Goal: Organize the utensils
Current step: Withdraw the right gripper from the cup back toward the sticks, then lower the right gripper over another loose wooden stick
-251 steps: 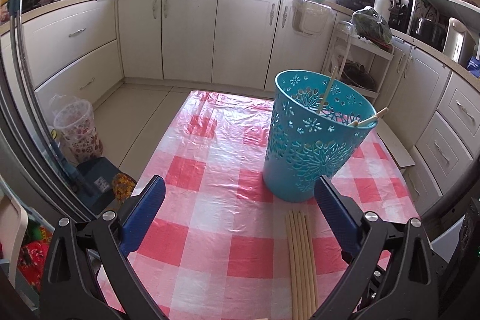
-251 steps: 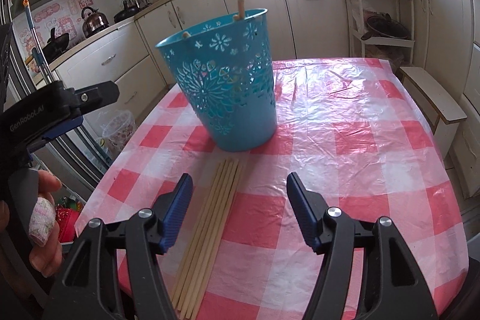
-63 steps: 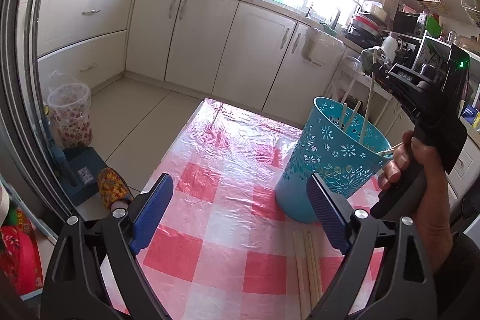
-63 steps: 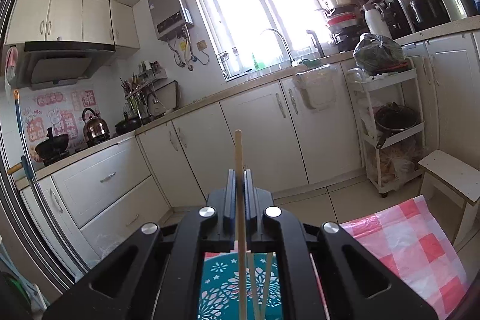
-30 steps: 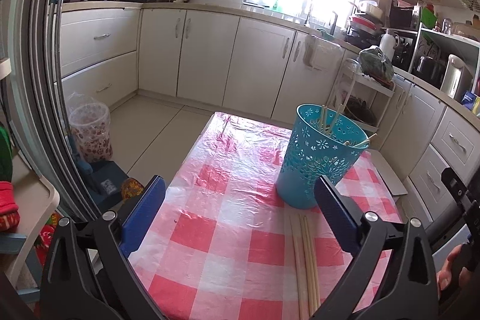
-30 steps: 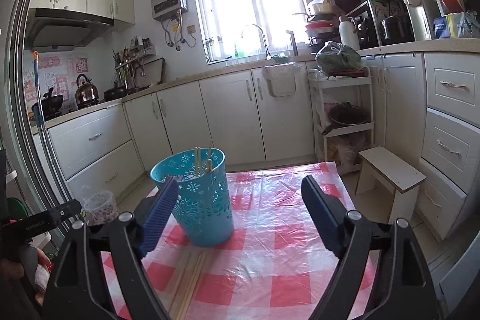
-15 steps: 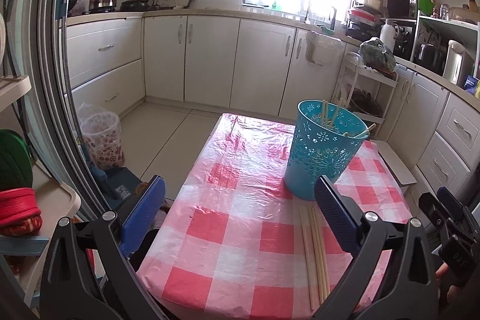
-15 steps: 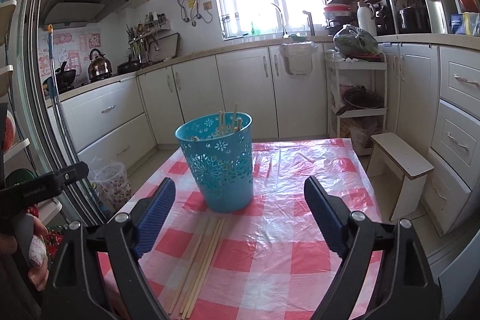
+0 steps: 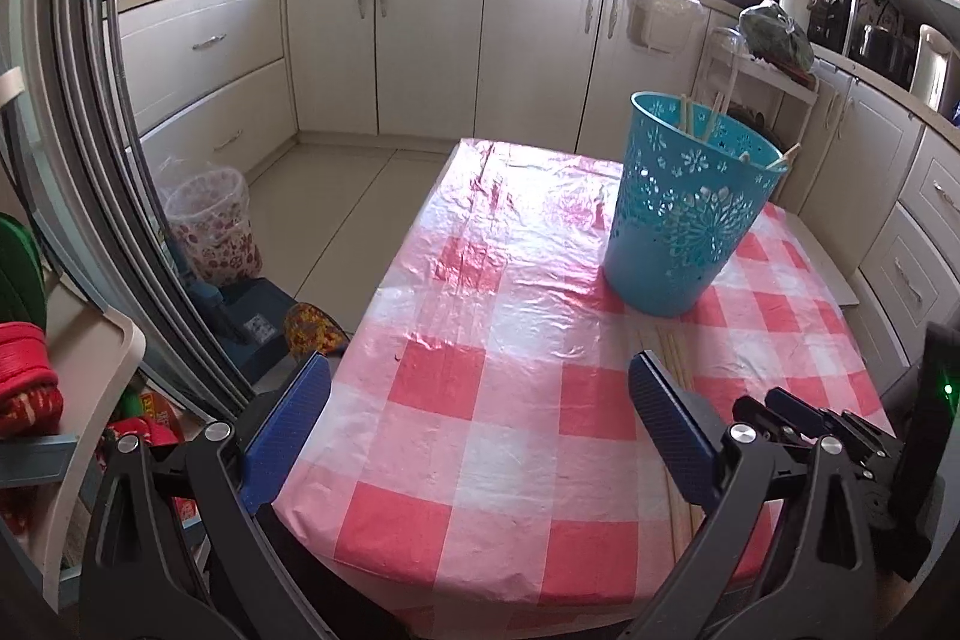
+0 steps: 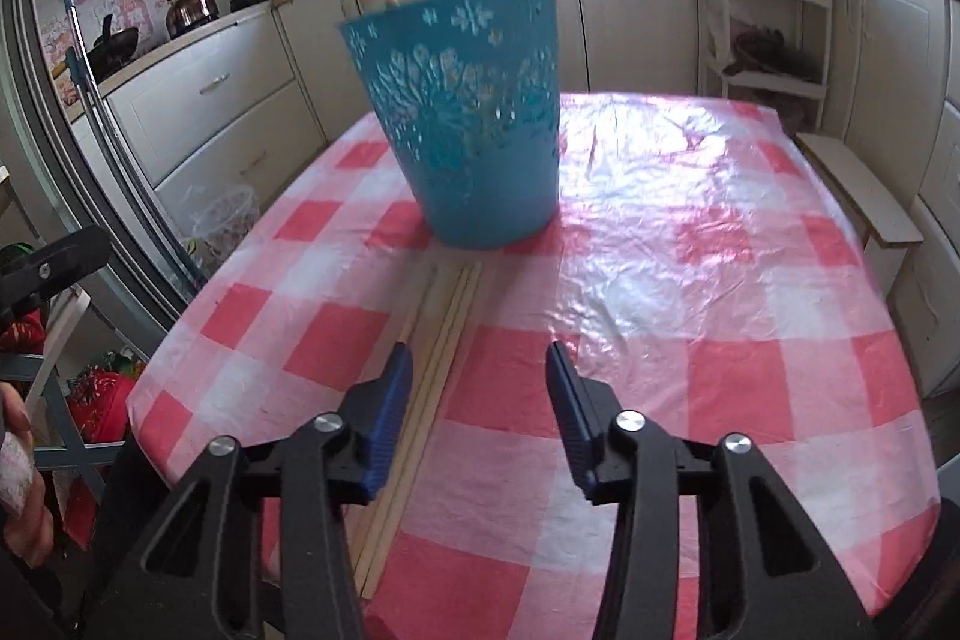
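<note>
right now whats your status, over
Right gripper empty, jaws just narrowed, chopsticks under left finger. Left gripper open, idle. Blue basket upright beyond. Nothing blocking.

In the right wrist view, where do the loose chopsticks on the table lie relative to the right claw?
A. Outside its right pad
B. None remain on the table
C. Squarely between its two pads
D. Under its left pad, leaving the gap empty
D: the loose chopsticks run under the left pad of the right claw; only tablecloth shows in the gap.
</note>
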Available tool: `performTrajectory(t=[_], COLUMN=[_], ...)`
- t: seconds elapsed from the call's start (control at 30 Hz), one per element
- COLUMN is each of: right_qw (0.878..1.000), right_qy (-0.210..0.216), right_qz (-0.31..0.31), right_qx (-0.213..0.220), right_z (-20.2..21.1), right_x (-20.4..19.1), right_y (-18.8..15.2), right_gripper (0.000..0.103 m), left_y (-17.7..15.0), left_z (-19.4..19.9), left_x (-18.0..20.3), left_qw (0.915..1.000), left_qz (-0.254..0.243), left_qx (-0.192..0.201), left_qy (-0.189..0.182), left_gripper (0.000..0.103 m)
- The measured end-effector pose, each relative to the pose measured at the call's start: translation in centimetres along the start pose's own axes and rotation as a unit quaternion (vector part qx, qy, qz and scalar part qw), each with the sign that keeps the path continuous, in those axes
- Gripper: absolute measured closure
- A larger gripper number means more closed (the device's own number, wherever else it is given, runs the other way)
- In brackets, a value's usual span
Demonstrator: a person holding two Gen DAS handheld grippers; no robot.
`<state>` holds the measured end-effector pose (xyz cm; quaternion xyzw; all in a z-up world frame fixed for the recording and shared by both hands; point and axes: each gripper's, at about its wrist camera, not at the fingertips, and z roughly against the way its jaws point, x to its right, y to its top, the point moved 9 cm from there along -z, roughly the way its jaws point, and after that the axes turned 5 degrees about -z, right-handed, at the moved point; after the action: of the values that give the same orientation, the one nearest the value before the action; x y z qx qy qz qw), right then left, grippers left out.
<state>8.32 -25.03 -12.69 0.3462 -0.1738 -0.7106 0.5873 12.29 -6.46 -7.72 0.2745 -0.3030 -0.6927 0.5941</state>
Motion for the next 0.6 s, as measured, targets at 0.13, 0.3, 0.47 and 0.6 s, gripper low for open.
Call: performTrajectory(t=[0.13,0.3,0.47,0.6], right_qw=[1.000,1.000,0.999,0.998], right_qy=[-0.001,-0.007,-0.018,-0.023], right_qz=[-0.004,0.002,0.022,0.040], right_qx=[-0.020,-0.030,-0.040,-0.052], right_z=[-2.1,-3.5,-4.4,-4.3], right_x=[-0.3,-0.6,-1.0,-0.5], right_y=[-0.1,0.3,0.7,0.6], right_gripper=[0.073,0.076,0.076,0.092], left_y=[-0.8,-1.8,-2.1,-2.3], left_z=[-1.3,-3.0,-4.7,-6.7], left_x=[1.0,2.2,3.3,5.0], left_qw=[0.9997,0.9987,0.9973,0.9948], left_qz=[-0.016,-0.028,-0.037,-0.044], left_qx=[-0.015,-0.041,-0.060,-0.083], left_qy=[-0.002,-0.010,-0.018,-0.038], left_gripper=[0.008,0.008,0.008,0.008])
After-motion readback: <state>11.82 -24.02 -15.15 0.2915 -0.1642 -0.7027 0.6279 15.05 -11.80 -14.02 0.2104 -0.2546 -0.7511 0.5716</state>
